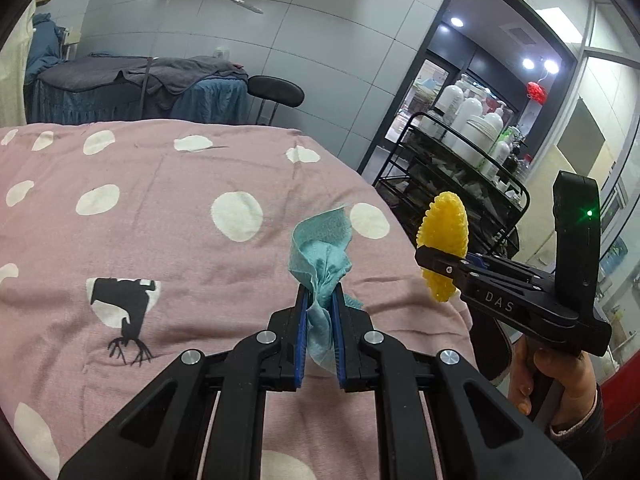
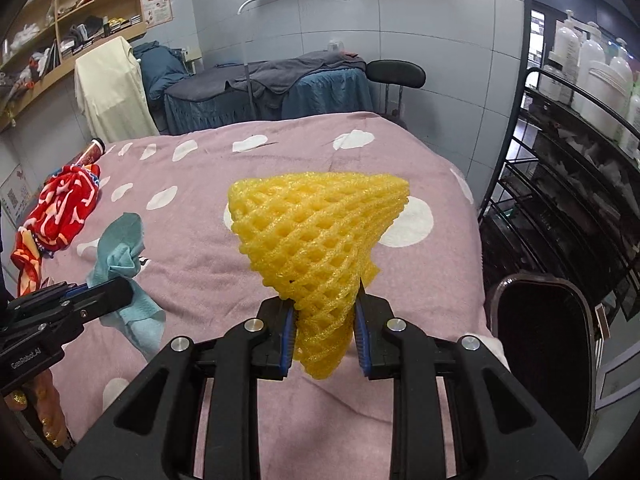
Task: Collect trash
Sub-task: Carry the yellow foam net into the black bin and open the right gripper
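Note:
My left gripper [image 1: 320,300] is shut on a crumpled teal tissue [image 1: 320,248] and holds it just above the pink polka-dot bed cover [image 1: 160,240]. The tissue also shows in the right wrist view [image 2: 120,252], with the left gripper [image 2: 116,290] at the lower left. My right gripper [image 2: 323,300] is shut on a yellow foam fruit net [image 2: 316,228], held above the bed near its right edge. In the left wrist view the net [image 1: 444,236] and the right gripper [image 1: 428,258] are at the right.
A dark bin [image 2: 540,360] with an open mouth stands beside the bed at the lower right. A black wire cart [image 2: 568,200] with white bottles is to the right. A red patterned wrapper [image 2: 64,208] and a can [image 2: 90,152] lie at the bed's left edge.

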